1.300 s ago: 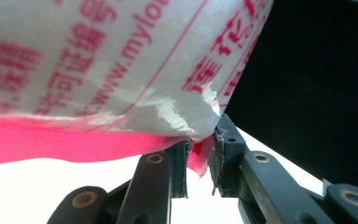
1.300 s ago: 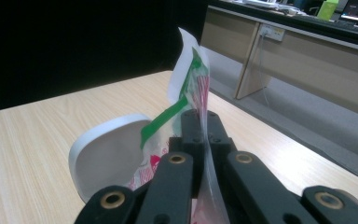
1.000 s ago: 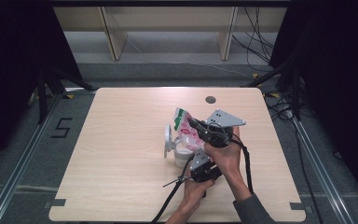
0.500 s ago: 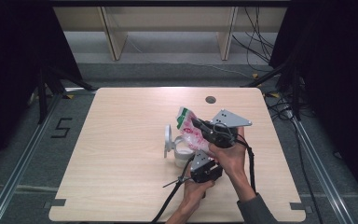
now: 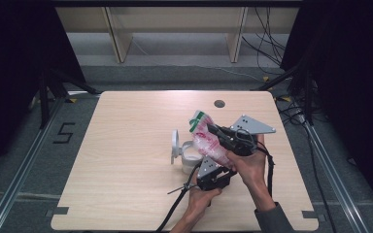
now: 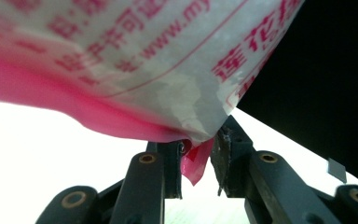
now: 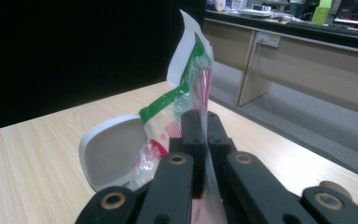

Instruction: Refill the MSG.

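Observation:
A clear plastic bag with red print and a green strip hangs tilted over a small white container, whose lid stands open. My right gripper is shut on the bag's upper side; in the right gripper view its jaws pinch the film, with the white lid behind. My left gripper holds the bag's lower corner from below. In the left gripper view the jaws close on the pink corner of the bag.
The wooden table has a round cable hole at the far edge. A cable trails from the left gripper toward the front edge. Wooden shelving legs stand on the floor beyond the table.
The bag and the right gripper have shifted slightly to the right. Both grippers keep their hold, and the container has not moved.

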Demonstrator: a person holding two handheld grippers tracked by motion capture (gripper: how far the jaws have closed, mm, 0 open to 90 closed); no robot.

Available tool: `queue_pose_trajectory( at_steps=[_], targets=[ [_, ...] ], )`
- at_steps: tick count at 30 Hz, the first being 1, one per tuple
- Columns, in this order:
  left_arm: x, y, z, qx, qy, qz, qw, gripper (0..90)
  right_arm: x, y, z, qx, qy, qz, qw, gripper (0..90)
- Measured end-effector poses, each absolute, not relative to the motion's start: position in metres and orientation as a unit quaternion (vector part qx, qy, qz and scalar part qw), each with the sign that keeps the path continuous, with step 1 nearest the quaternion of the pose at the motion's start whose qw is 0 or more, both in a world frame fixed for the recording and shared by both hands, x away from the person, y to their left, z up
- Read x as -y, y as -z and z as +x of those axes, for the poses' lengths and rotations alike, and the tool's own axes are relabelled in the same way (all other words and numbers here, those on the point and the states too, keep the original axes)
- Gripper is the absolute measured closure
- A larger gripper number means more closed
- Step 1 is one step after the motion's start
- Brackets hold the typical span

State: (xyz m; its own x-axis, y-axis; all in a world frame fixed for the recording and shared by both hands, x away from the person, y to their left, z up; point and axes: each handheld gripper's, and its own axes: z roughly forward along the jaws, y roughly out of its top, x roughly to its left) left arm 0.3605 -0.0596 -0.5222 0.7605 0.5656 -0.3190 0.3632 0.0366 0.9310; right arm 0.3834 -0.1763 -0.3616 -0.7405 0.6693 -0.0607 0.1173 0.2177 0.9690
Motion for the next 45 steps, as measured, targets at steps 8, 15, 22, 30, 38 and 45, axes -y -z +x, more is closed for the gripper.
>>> queue_pose_trajectory(
  at_steps=[8, 15, 22, 30, 38, 45],
  targets=[
    [0.06, 0.52, 0.356, -0.329, -0.076, 0.709, 0.619, 69.6, 0.194, 0.362, 0.377, -0.734, -0.573, 0.289, 0.224, 90.0],
    [0.06, 0.52, 0.355, -0.321, -0.06, 0.716, 0.617, 66.0, 0.206, 0.363, 0.375, -0.726, -0.583, 0.288, 0.226, 90.0],
    [0.058, 0.518, 0.355, -0.325, -0.067, 0.719, 0.61, 59.9, 0.215, 0.368, 0.371, -0.713, -0.597, 0.306, 0.204, 90.0],
    [0.055, 0.511, 0.351, -0.33, -0.066, 0.715, 0.613, 51.1, 0.223, 0.368, 0.363, -0.702, -0.607, 0.313, 0.201, 90.0],
    [0.049, 0.516, 0.348, -0.356, -0.062, 0.717, 0.596, 41.3, 0.235, 0.376, 0.361, -0.693, -0.616, 0.312, 0.204, 90.0],
    [0.046, 0.514, 0.338, -0.351, -0.062, 0.71, 0.607, 39.4, 0.242, 0.38, 0.357, -0.691, -0.613, 0.329, 0.197, 90.0]
  ],
)
